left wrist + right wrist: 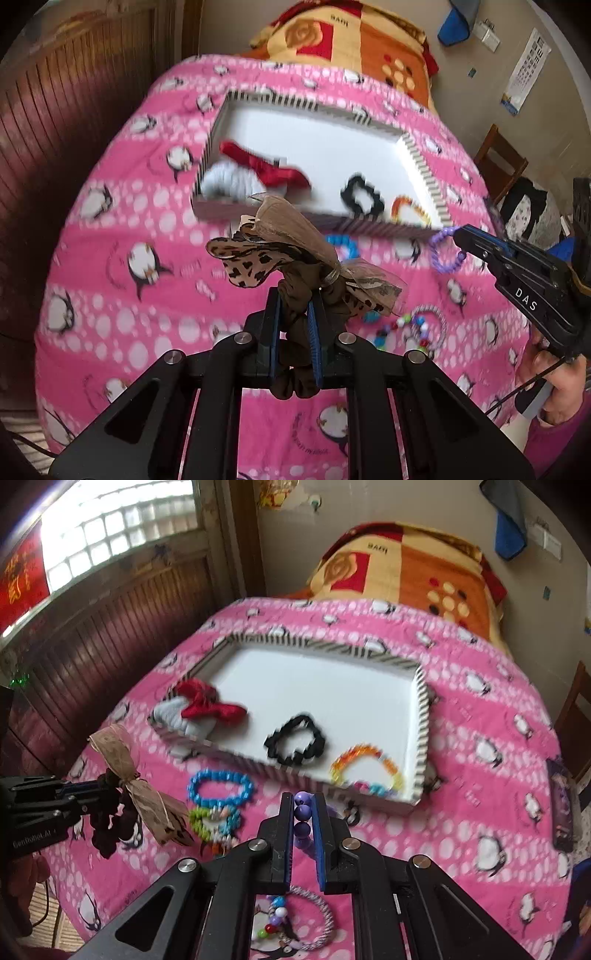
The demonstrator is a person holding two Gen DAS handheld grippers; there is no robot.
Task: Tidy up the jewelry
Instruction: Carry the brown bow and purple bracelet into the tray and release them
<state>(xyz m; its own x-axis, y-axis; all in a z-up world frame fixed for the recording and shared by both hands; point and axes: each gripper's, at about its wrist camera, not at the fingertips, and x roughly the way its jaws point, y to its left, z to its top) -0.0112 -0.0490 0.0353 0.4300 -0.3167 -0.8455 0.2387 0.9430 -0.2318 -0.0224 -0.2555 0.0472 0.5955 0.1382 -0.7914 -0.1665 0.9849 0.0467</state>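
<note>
jewelry, left wrist view: brown scrunchie (295, 332) with leopard and gauze bow clenched between pads of left gripper (295, 332), lifted off pink penguin blanket (122, 236), just short of near wall of striped tray (424, 170).
tray contents, left wrist view: red bow (273, 168) on grey knit piece (232, 182), black scrunchie (362, 197), orange bead bracelet (410, 210); blurred.
right side, left wrist view: right gripper (460, 234) pinching purple bead bracelet (445, 251), which hangs below tips.
jewelry, right wrist view: purple beads stacked between closed jaws, clear of blanket.
loose on blanket, right wrist view: blue bead bracelet (221, 784), green and mixed bead bracelet (214, 821), striped cord bracelet with charms (306, 919).
step in hand: transfer, both pieces picked and raised; judged early-middle, three pieces left outside tray.
next move calls for: carry over near wall, lower onto bare white floor, release; keep trailing gauze and dangling loop from snagging rim.
</note>
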